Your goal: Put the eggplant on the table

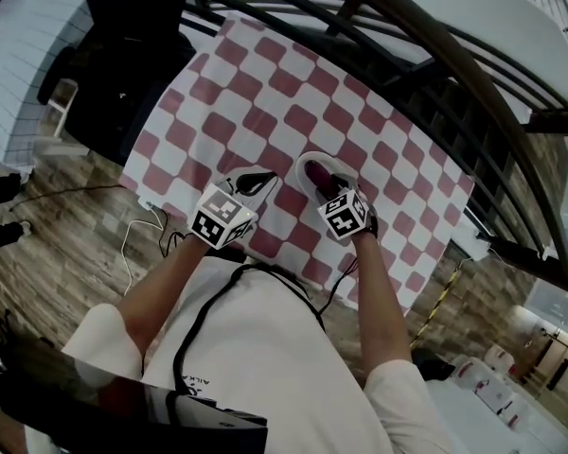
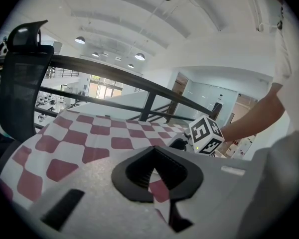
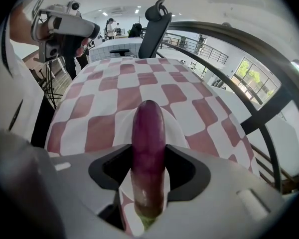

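Note:
A long purple eggplant [image 3: 148, 143] sticks forward between the jaws of my right gripper [image 3: 149, 167], which is shut on its stem end. The eggplant hangs tip down over a white plate [image 3: 178, 129] on the red-and-white checked table [image 3: 134, 91]. In the head view the right gripper [image 1: 331, 183] points steeply down over the plate [image 1: 310, 165]. My left gripper [image 1: 254, 182] hovers just left of the plate, over the cloth. Its jaws [image 2: 152, 169] are shut with nothing between them.
A black office chair [image 2: 20, 78] stands at the table's far end. A dark curved railing [image 1: 435, 74] runs along the table's right side. Cables [image 1: 133, 244] lie on the wooden floor by the near table edge. The person's torso is close behind the grippers.

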Available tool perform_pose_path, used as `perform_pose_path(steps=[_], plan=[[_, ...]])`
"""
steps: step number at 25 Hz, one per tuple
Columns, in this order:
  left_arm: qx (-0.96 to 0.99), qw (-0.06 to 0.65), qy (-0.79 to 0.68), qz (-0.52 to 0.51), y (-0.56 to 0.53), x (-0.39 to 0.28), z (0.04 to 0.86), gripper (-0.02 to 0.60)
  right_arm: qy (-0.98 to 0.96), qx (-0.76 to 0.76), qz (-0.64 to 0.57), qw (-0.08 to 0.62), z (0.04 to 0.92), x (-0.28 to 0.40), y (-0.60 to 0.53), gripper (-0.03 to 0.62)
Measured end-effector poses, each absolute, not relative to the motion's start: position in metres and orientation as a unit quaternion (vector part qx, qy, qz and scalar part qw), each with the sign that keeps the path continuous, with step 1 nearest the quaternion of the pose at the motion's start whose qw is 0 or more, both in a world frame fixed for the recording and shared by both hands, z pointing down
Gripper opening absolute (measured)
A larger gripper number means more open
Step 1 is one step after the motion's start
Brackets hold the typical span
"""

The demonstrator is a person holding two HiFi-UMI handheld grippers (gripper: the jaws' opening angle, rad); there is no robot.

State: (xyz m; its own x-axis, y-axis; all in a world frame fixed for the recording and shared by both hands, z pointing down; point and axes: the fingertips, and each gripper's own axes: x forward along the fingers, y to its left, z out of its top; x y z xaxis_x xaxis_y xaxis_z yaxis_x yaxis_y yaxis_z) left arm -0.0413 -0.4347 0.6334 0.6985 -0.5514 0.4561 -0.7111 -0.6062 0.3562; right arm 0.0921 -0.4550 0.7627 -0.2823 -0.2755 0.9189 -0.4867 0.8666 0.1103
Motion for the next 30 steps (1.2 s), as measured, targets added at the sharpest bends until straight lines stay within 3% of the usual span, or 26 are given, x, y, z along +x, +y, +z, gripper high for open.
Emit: perform_pose_path(steps=[16,30], plan=[[0.871,0.271,-0.382,0.147,-0.446,-0.066,0.633,0.006,-0.77,0.211,0.043,0.6,0.774,0.094,-0.462,0.218],[0.874,0.271,-0.376,0.149,-0.445,-0.065,0.633,0.006,-0.78,0.218,0.056,0.584,0.767,0.088,-0.465,0.249]])
